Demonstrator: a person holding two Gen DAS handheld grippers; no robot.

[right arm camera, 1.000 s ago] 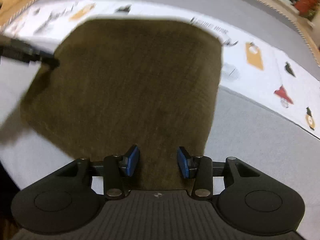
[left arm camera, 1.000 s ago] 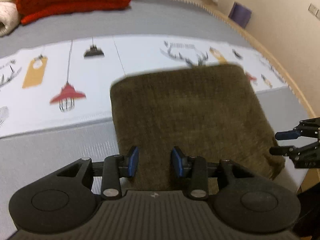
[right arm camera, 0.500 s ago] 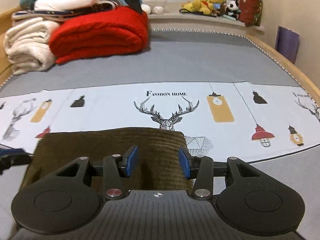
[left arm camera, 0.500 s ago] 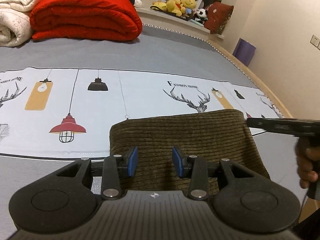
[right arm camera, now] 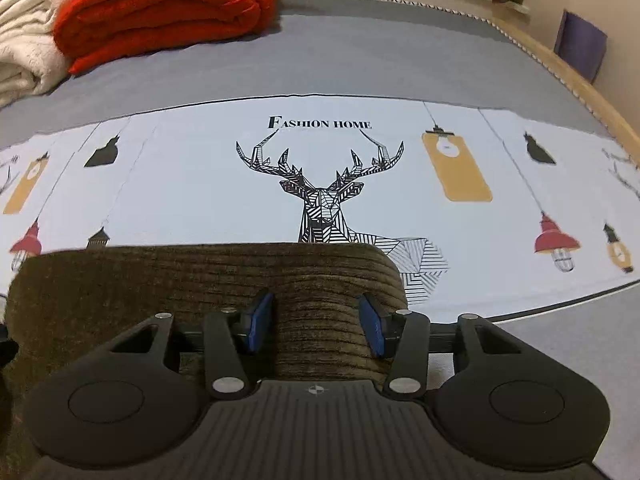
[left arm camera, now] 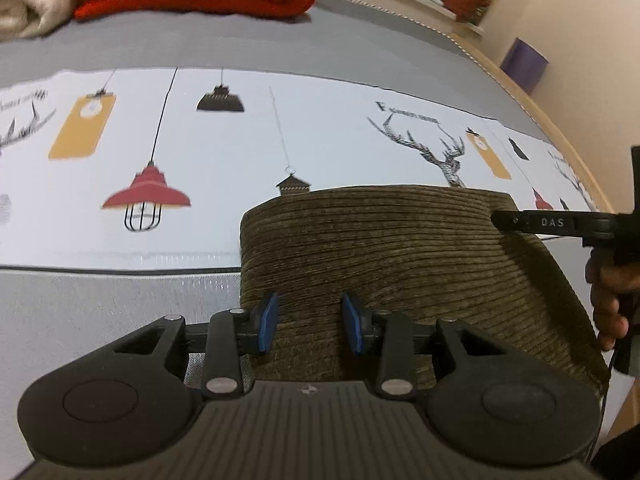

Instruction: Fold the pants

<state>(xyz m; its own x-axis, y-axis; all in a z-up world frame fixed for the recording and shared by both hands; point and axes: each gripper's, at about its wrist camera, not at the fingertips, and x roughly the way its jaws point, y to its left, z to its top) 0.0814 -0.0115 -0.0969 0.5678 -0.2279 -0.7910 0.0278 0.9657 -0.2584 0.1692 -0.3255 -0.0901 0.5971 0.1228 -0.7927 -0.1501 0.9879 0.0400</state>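
Observation:
Olive-brown corduroy pants point(left arm camera: 400, 248) lie folded into a flat rectangle on the bed, also seen in the right wrist view point(right arm camera: 200, 276). My left gripper point(left arm camera: 310, 320) hovers over the near left part of the fold, jaws apart, with the cloth below them and nothing pinched. My right gripper point(right arm camera: 316, 320) is over the near right part; its jaws are opening and the pads do not press the cloth. At the right of the left wrist view, a black finger point(left arm camera: 552, 223) of the right gripper reaches over the fold's right edge, with a hand point(left arm camera: 608, 300) behind it.
The pants rest on a white printed strip point(right arm camera: 200, 184) across the grey bedcover point(right arm camera: 360, 52). A folded red blanket point(right arm camera: 160, 12) and white blanket point(right arm camera: 24, 60) lie at the back left. The wooden bed edge point(right arm camera: 580, 84) runs along the right, with a purple item point(right arm camera: 582, 46) by the wall.
Both grippers have drawn back to the near edge of the folded pants, which filled both views a second ago. The right jaws have spread a little; the left jaws look unchanged.

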